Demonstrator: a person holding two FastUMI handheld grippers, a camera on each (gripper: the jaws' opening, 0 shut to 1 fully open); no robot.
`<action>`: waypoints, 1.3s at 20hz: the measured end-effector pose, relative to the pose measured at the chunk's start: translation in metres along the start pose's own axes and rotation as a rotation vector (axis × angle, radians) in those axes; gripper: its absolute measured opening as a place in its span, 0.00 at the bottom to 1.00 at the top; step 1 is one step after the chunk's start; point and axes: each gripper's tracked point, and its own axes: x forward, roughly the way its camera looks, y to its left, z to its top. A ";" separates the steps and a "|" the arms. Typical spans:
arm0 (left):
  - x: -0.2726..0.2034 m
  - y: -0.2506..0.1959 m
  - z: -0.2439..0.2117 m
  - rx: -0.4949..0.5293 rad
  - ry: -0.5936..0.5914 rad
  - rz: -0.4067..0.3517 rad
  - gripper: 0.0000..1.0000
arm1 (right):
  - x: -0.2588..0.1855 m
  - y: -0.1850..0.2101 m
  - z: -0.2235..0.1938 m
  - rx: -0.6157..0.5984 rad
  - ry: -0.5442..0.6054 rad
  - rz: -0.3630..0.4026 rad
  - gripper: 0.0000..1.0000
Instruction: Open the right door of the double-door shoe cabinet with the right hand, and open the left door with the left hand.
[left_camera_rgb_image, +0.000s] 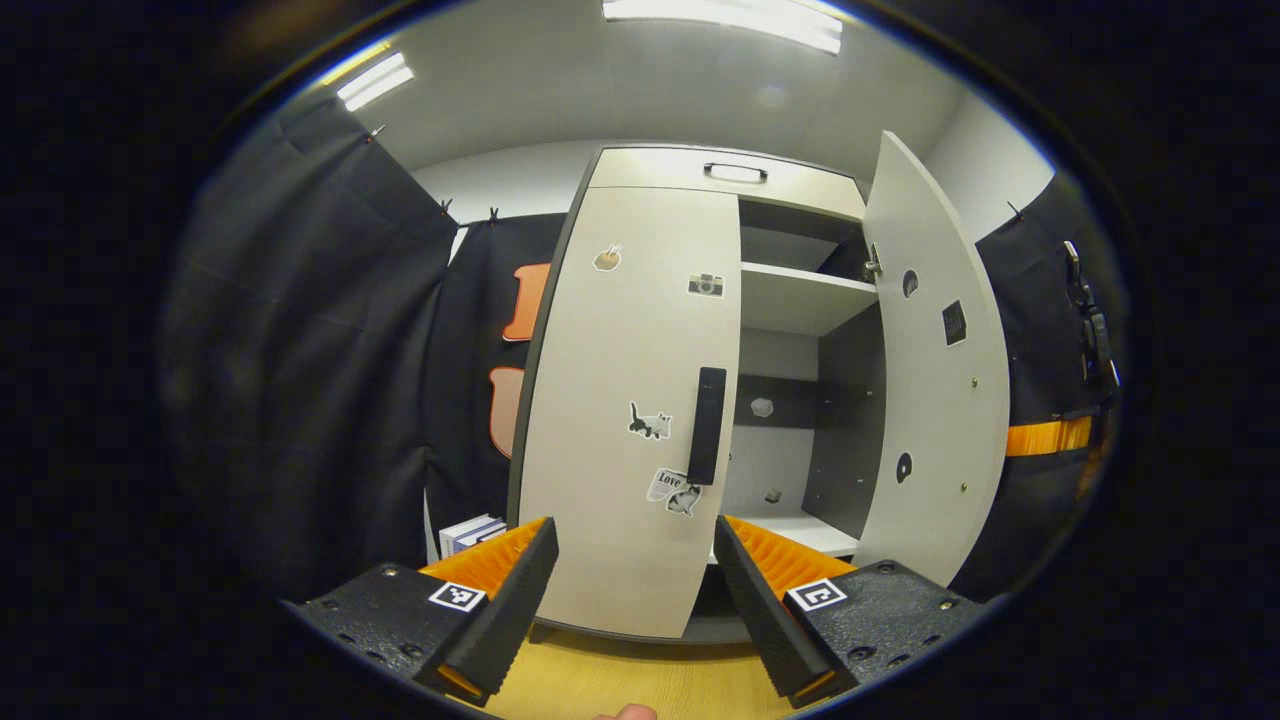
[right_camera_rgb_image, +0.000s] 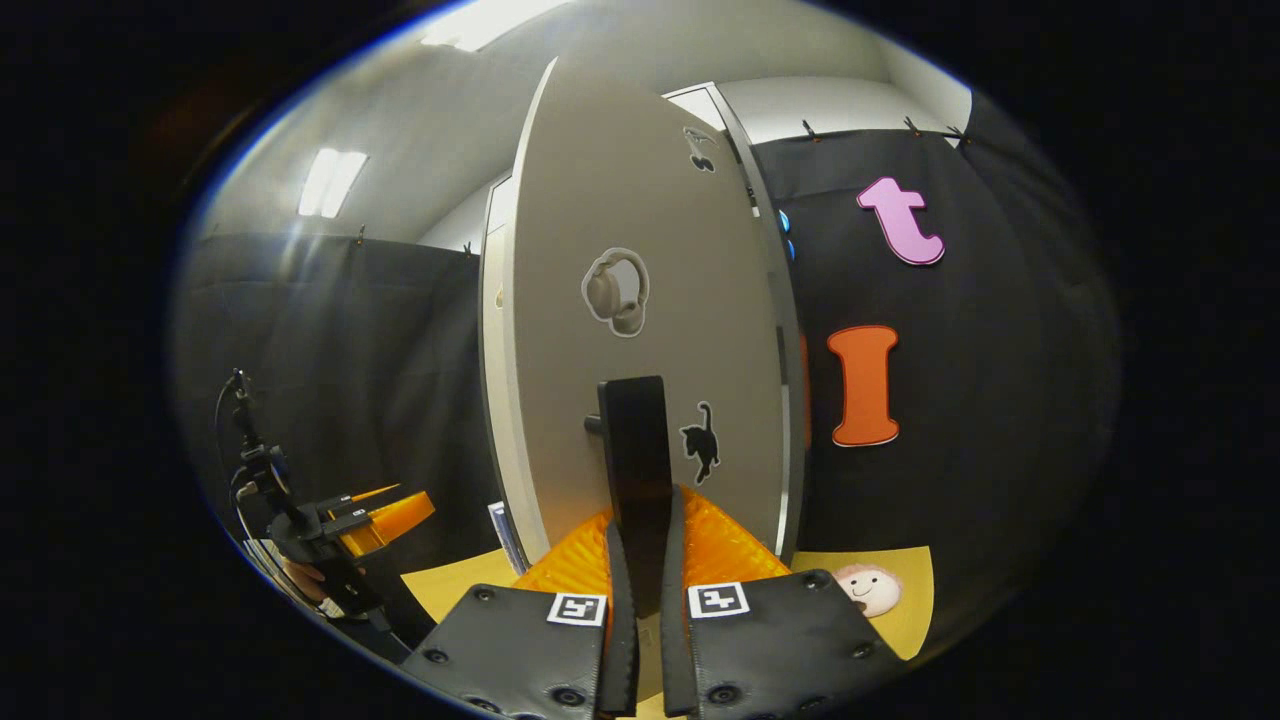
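now your right tongs (right_camera_rgb_image: 640, 555) pinch the right door's handle (right_camera_rgb_image: 634, 450), with that door (left_camera_rgb_image: 935, 380) swung wide. your left tongs (left_camera_rgb_image: 632, 590) are spread, short of the left door (left_camera_rgb_image: 620, 400), shut, and its handle (left_camera_rgb_image: 707, 425).

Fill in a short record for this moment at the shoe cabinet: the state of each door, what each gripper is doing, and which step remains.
right door: swung open, shelves exposed
right door handle: dark vertical bar, clamped between the jaws
right gripper: shut on the handle
left door: closed, stickers on its face
left door handle: dark vertical bar, untouched
left gripper: jaws open, in front of the left door, below its handle, not touching
remaining step: grip the left handle and pull the left door open
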 end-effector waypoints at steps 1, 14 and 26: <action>0.001 -0.002 -0.001 -0.005 0.003 -0.003 0.94 | -0.001 -0.002 0.000 -0.004 -0.002 -0.006 0.17; 0.012 -0.014 -0.001 -0.018 0.006 -0.007 0.92 | -0.006 -0.030 0.004 -0.061 -0.016 -0.130 0.17; 0.065 -0.010 0.035 -0.051 -0.033 0.005 0.94 | -0.020 -0.052 0.006 -0.068 -0.038 -0.283 0.15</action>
